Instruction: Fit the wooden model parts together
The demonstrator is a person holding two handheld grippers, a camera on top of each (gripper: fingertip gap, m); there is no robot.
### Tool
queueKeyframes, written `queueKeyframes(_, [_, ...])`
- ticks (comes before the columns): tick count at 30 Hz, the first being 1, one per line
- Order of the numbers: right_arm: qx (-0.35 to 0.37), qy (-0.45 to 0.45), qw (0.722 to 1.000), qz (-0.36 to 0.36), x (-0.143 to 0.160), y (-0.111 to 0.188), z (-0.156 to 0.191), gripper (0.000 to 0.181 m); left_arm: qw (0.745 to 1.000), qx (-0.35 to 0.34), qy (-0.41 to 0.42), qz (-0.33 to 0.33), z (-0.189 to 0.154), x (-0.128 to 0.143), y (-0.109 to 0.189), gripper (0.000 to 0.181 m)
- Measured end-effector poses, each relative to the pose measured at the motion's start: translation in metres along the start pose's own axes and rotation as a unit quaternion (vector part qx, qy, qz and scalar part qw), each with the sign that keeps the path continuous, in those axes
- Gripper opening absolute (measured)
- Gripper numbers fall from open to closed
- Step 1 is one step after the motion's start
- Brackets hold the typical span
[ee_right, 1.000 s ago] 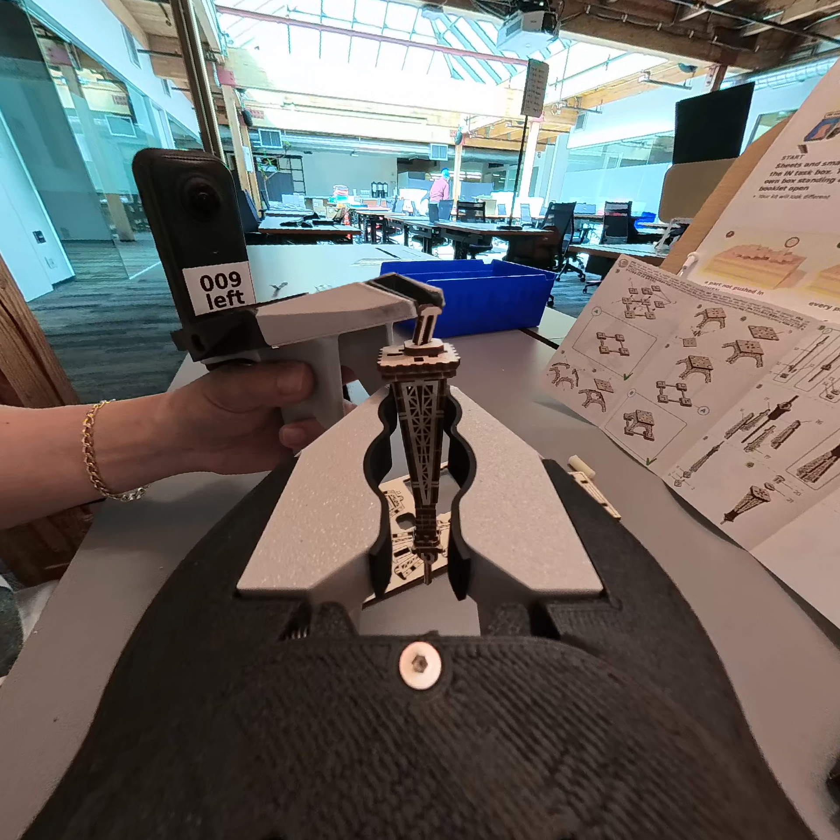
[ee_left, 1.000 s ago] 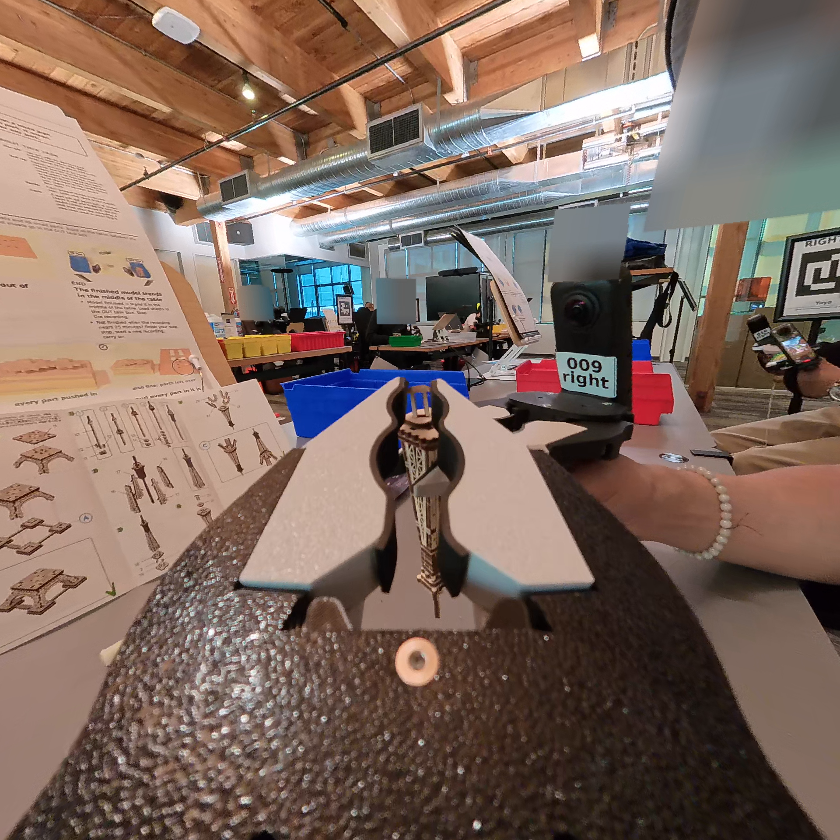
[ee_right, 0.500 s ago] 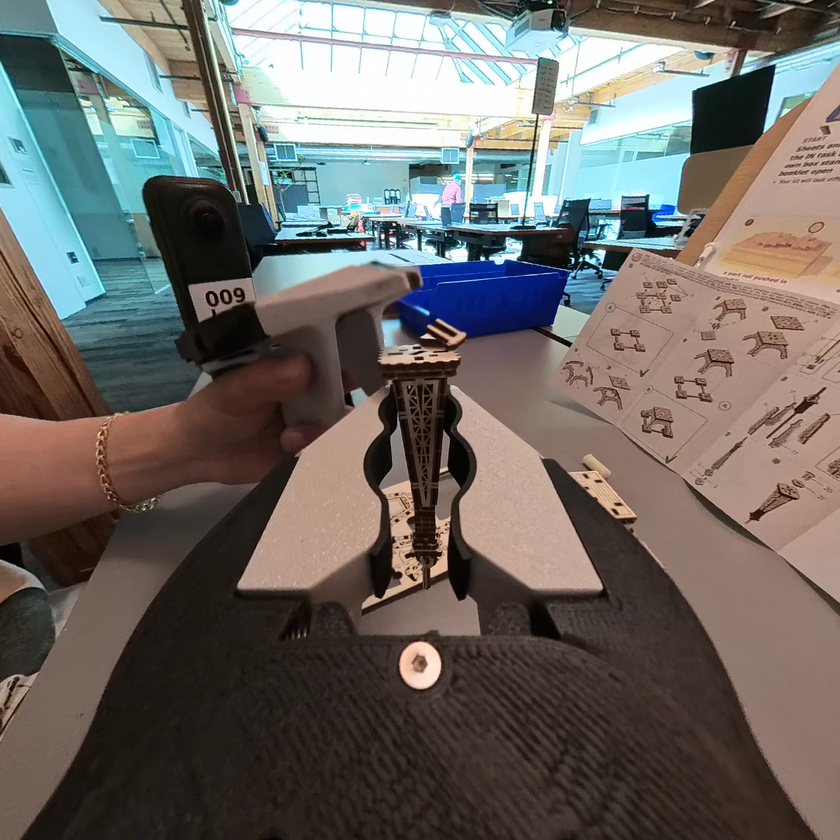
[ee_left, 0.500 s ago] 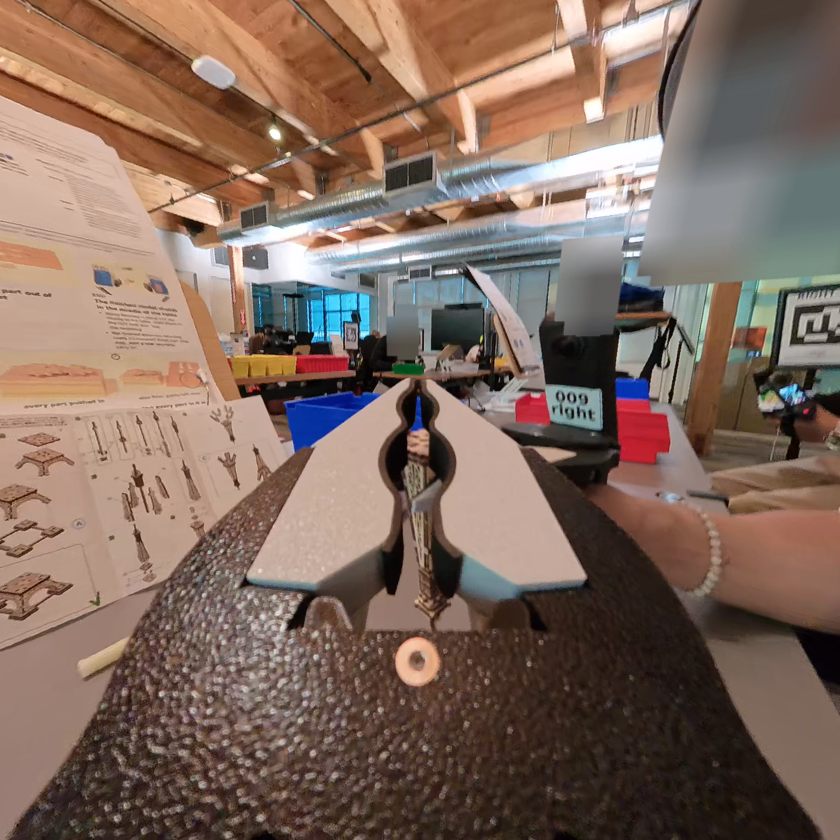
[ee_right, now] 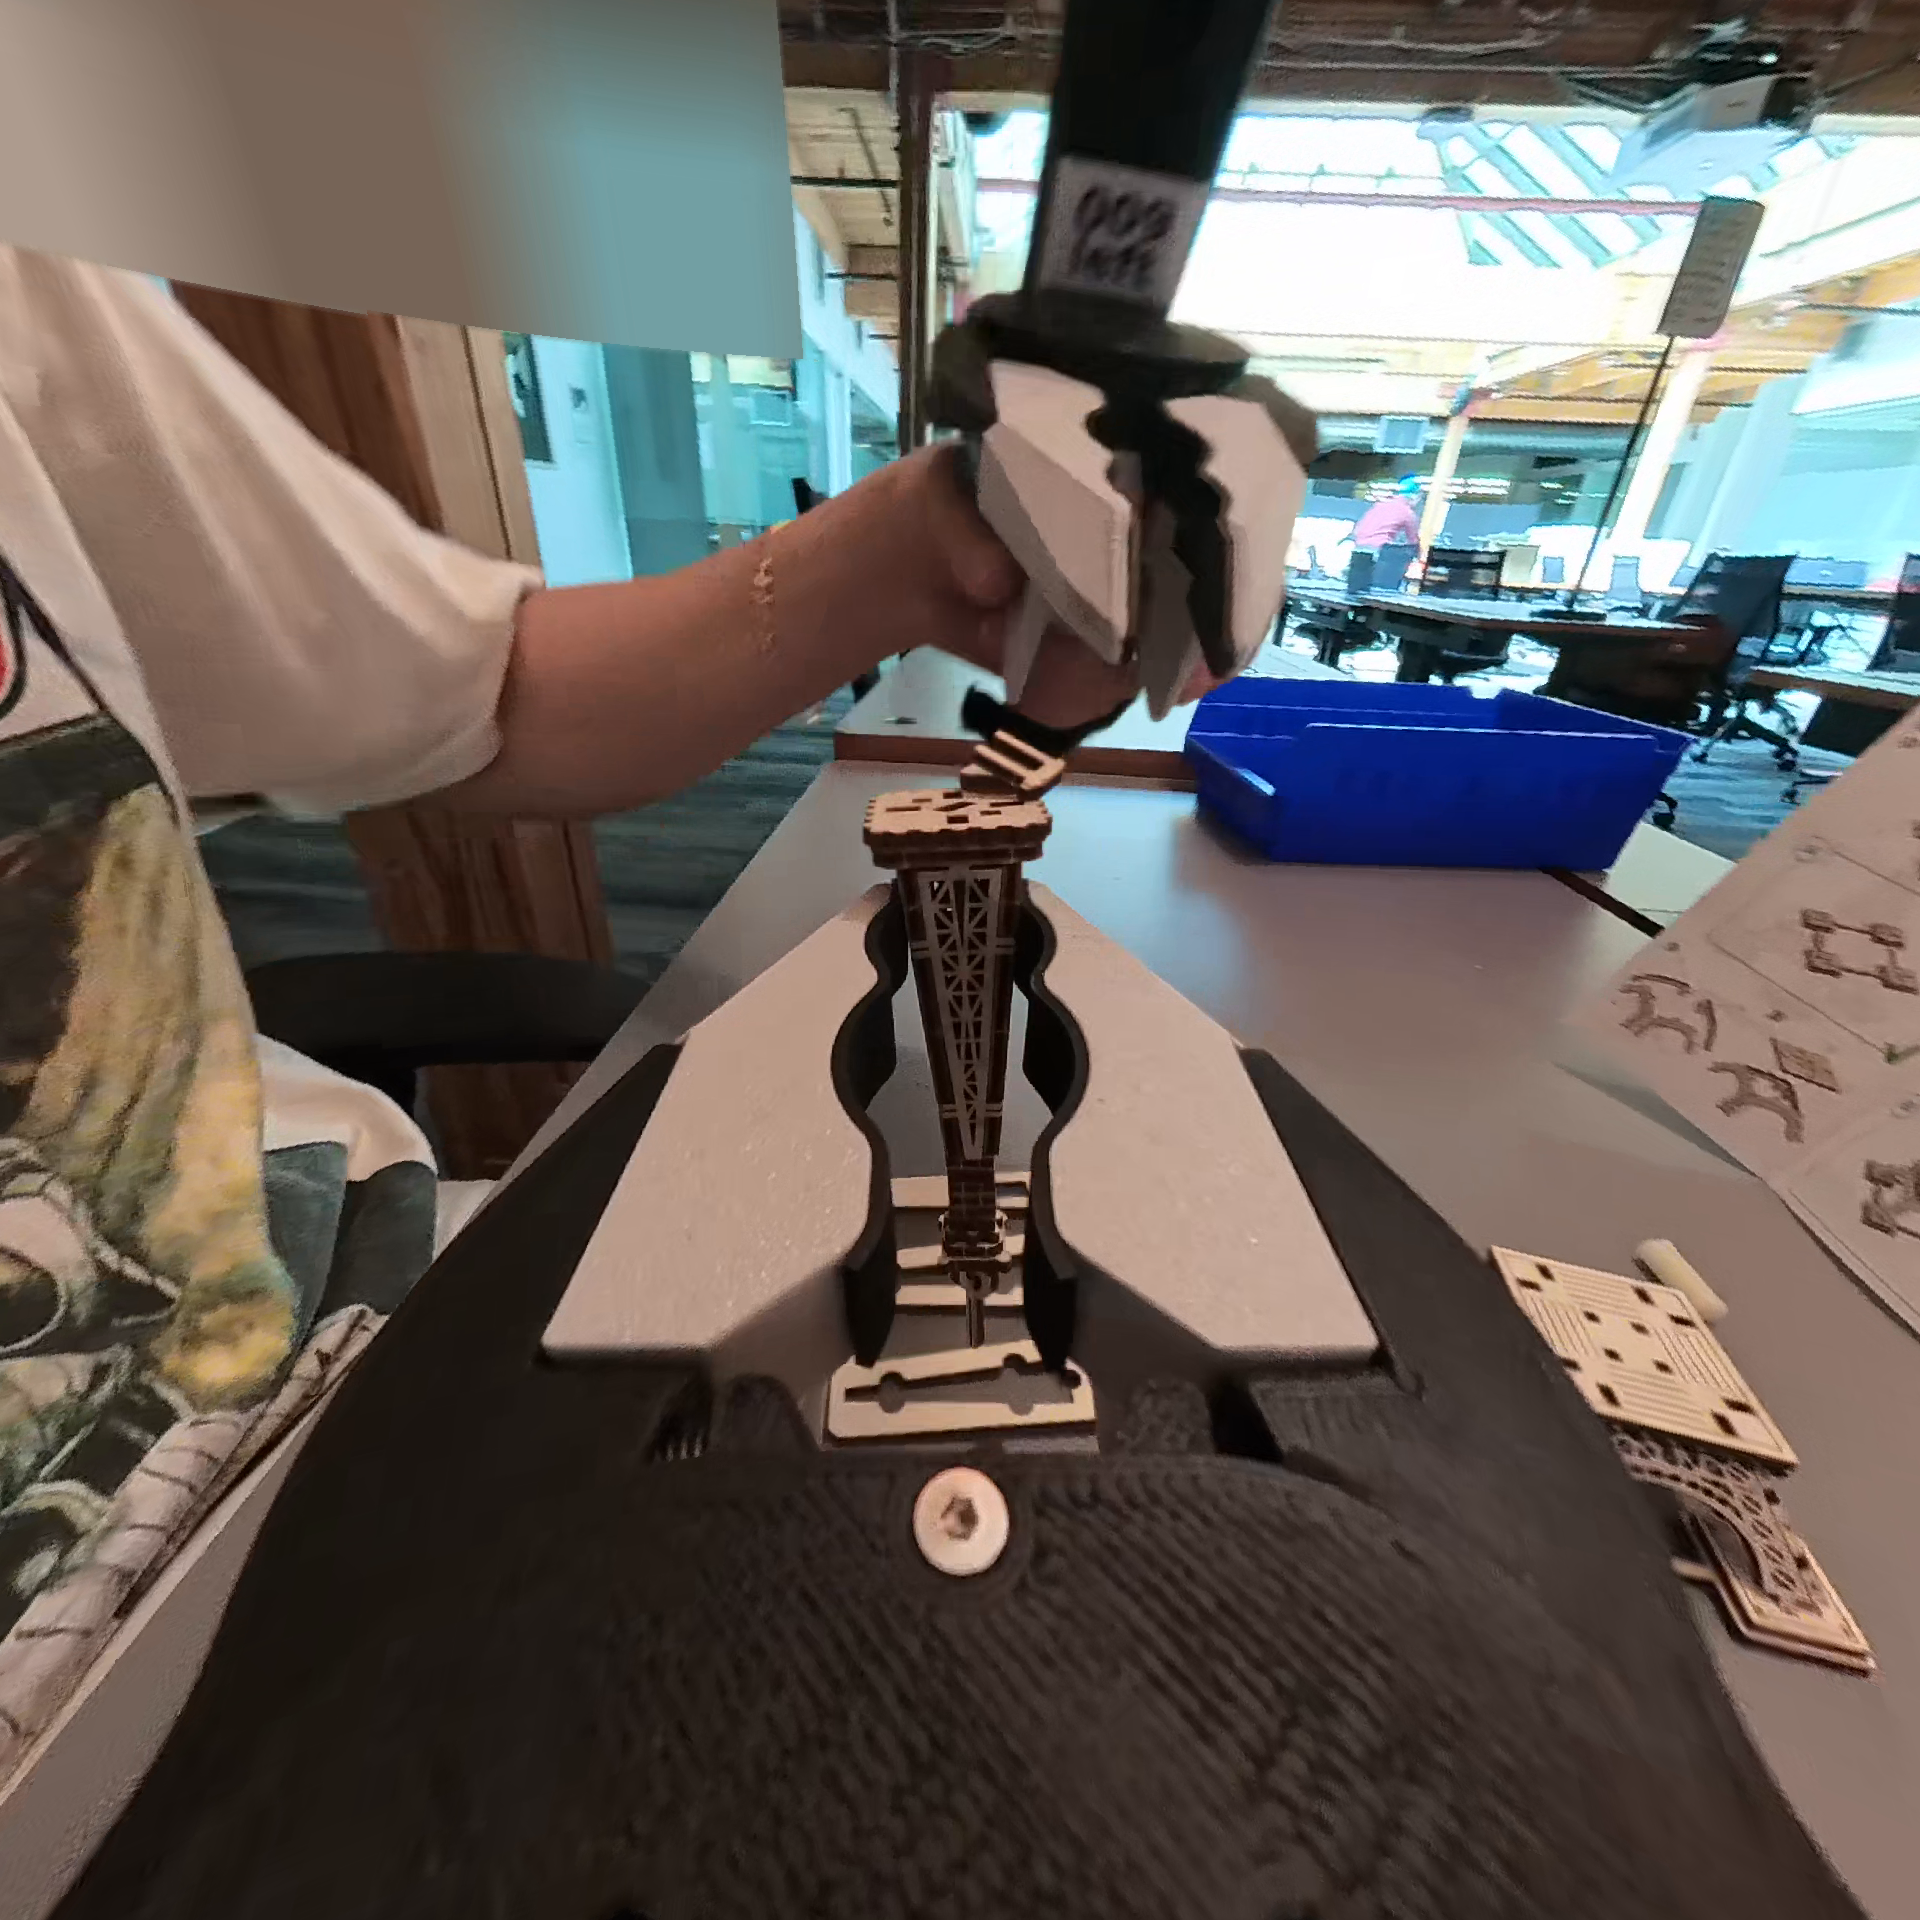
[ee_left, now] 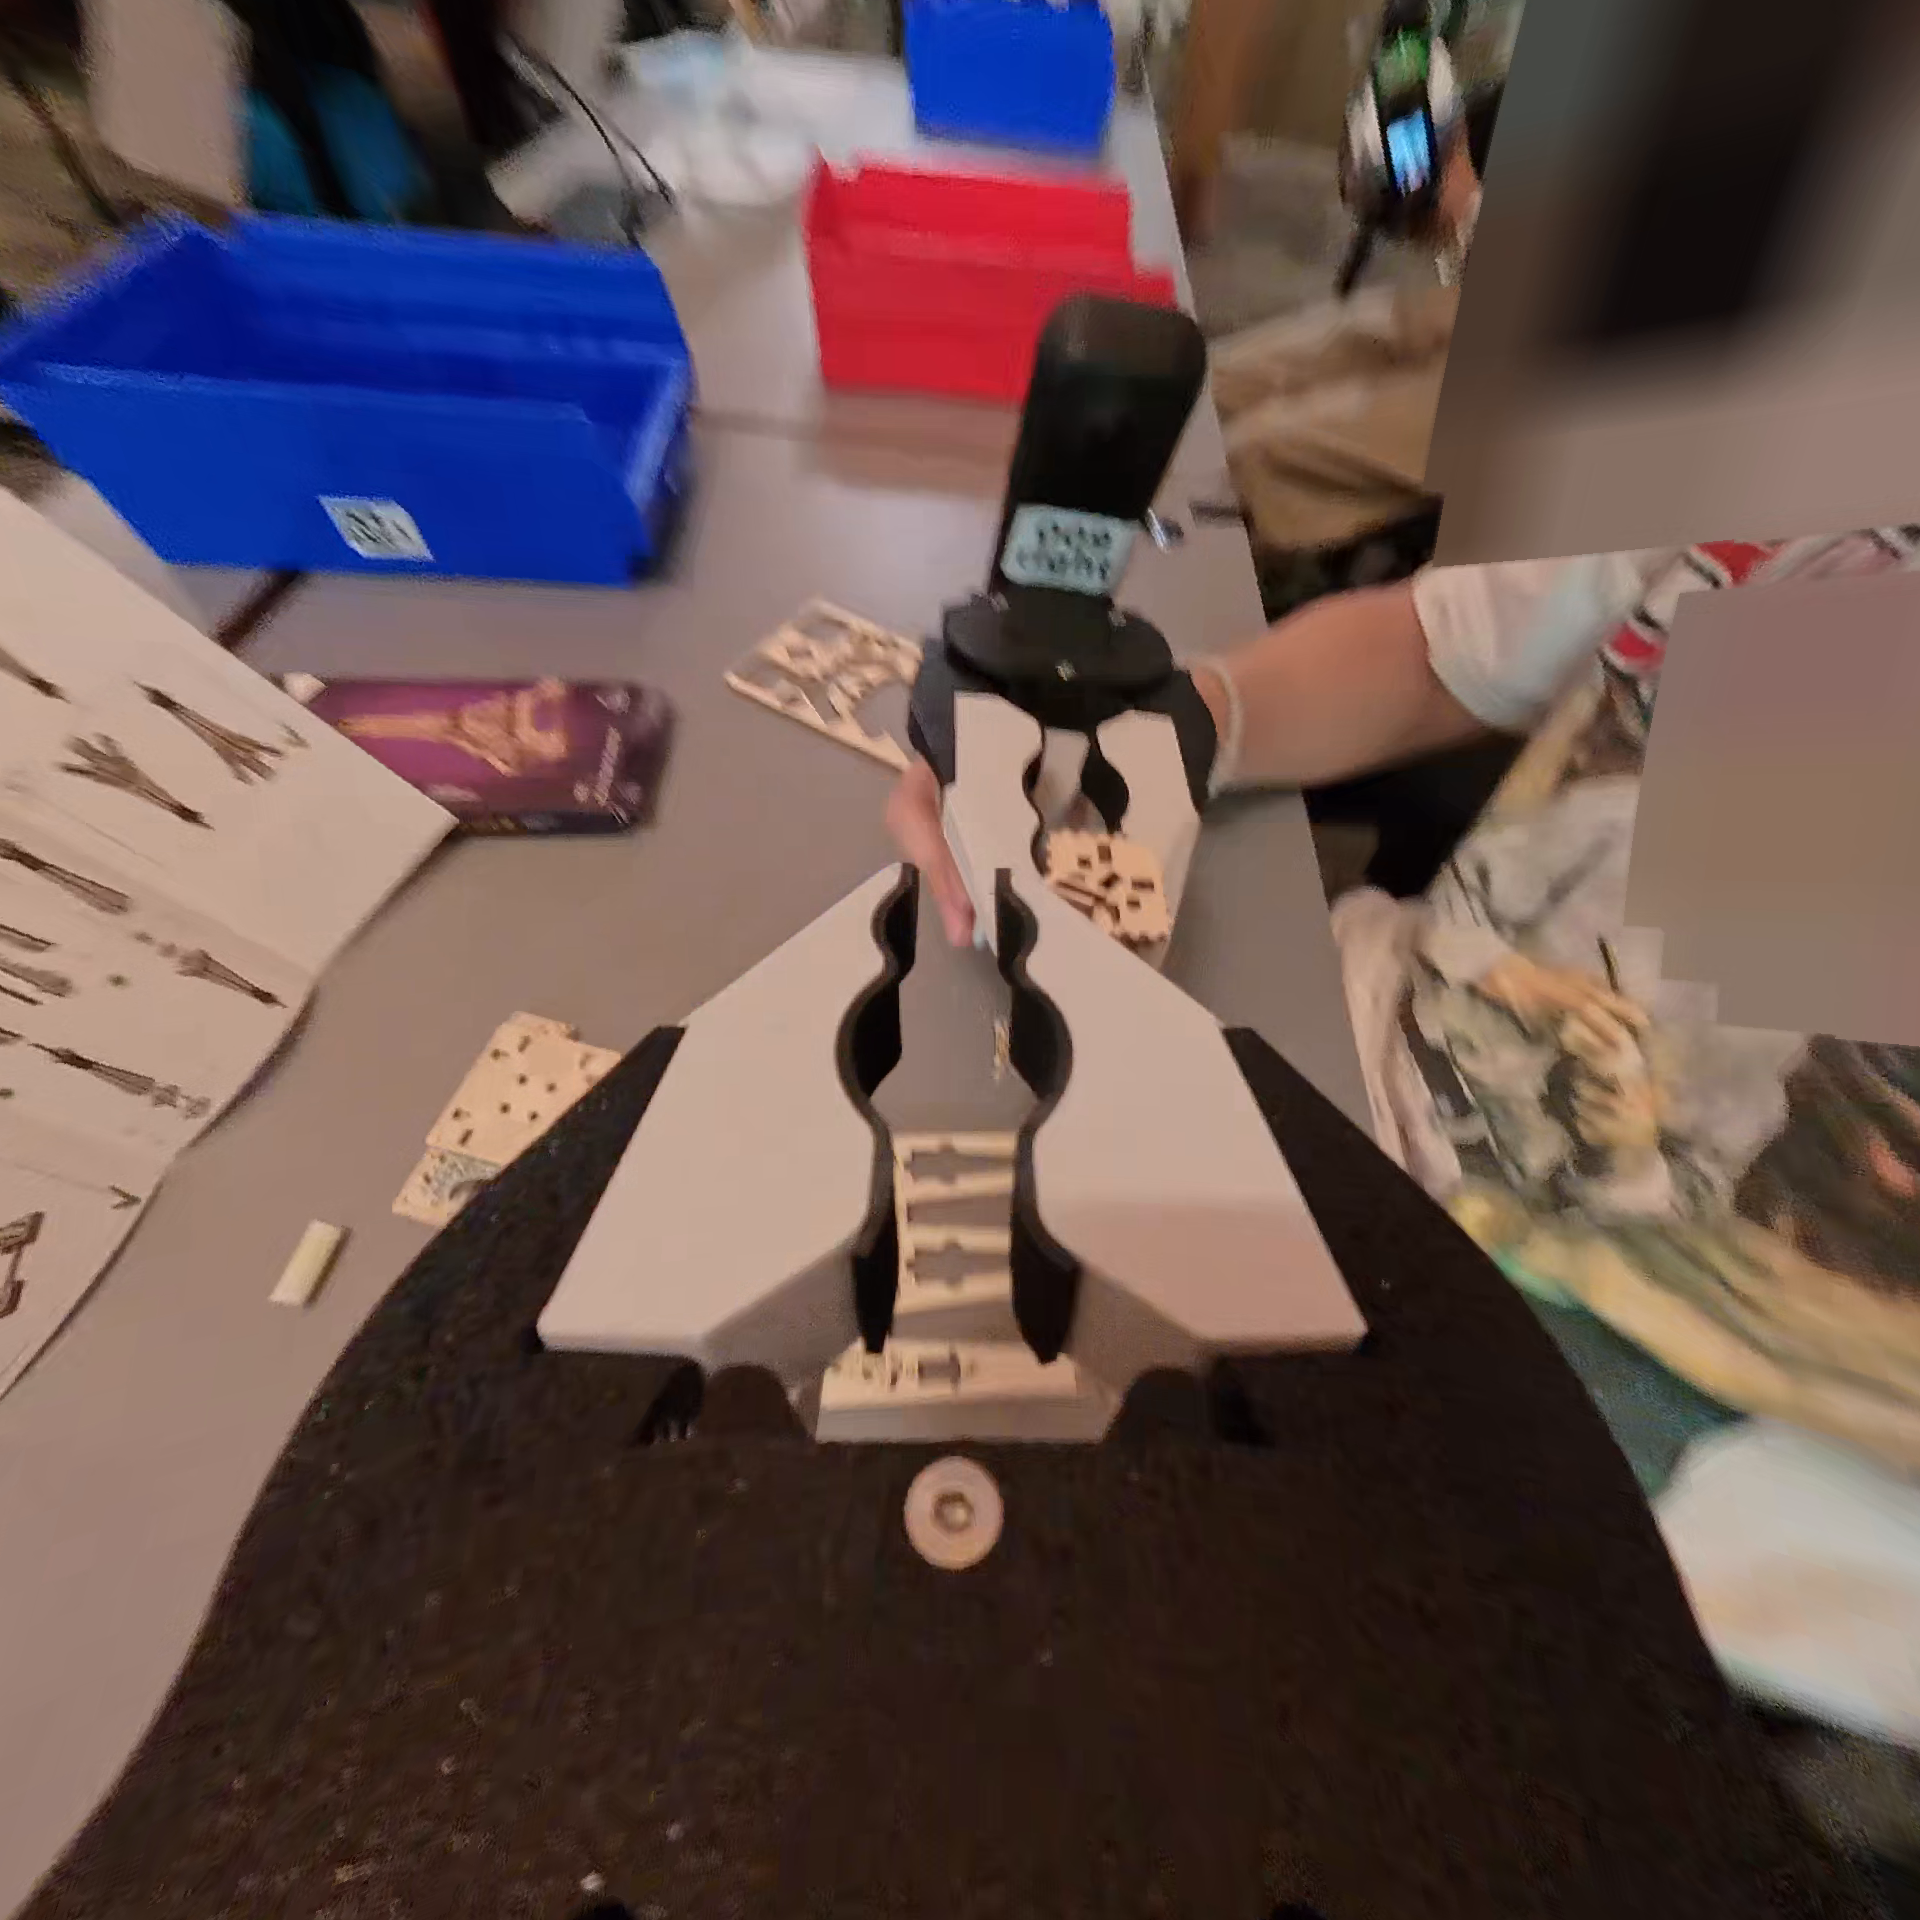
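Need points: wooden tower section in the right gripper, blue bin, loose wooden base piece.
wooden tower section (ee_right: 961, 997), right wrist view, lattice shaft.
blue bin (ee_left: 343, 416), left wrist view, front wall.
loose wooden base piece (ee_right: 1647, 1361), right wrist view, flat slotted top.

Left gripper (ee_right: 1132, 665) now jaws apart, lifted off the tower spire (ee_right: 961, 997), small piece (ee_right: 1013, 771) loose atop.

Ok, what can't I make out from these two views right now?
- The small wooden piece atop the tower, right wrist view: motion blur; seated or loose, cannot tell.
- The tower's shaft, left wrist view: hidden by the right gripper.
- The wooden sheet, left wrist view: mostly covered by the left gripper.
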State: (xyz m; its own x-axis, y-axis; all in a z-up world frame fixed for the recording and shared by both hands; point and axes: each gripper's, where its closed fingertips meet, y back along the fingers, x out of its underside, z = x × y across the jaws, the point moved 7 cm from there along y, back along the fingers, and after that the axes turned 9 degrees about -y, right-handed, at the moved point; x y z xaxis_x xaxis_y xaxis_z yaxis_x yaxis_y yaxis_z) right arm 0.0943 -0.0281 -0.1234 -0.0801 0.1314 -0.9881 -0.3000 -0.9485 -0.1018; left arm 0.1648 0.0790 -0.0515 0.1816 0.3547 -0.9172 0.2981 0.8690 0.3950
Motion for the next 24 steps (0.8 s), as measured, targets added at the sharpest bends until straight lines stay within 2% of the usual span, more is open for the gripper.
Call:
queueKeyframes(2, [-0.014, 0.002, 1.0, -0.002, 0.0, -0.001, 0.003, 0.016, 0.998, 0.04, 0.007, 0.045, 0.0, 0.0, 0.005, 0.015])
queueKeyframes(5, [-0.017, 0.004, 1.0, -0.005, 0.001, -0.002, 0.004, 0.016, 0.995, 0.078, 0.046, 0.046, -0.004, 0.001, 0.006, 0.014])
queueKeyframes(8, [-0.017, 0.0, 1.0, -0.008, 0.0, -0.001, 0.003, 0.016, 0.995, 0.078, 0.037, 0.044, -0.01, 0.01, 0.002, 0.006])
queueKeyframes(16, [-0.024, -0.006, 1.0, 0.004, 0.002, -0.002, 0.003, 0.017, 0.995, 0.087, 0.034, 0.027, -0.023, 0.013, -0.01, 0.0])
queueKeyframes(24, [-0.01, -0.009, 1.0, 0.018, 0.005, -0.002, 0.0, 0.016, 0.997, 0.067, 0.019, 0.029, -0.029, 0.012, -0.017, 0.0])
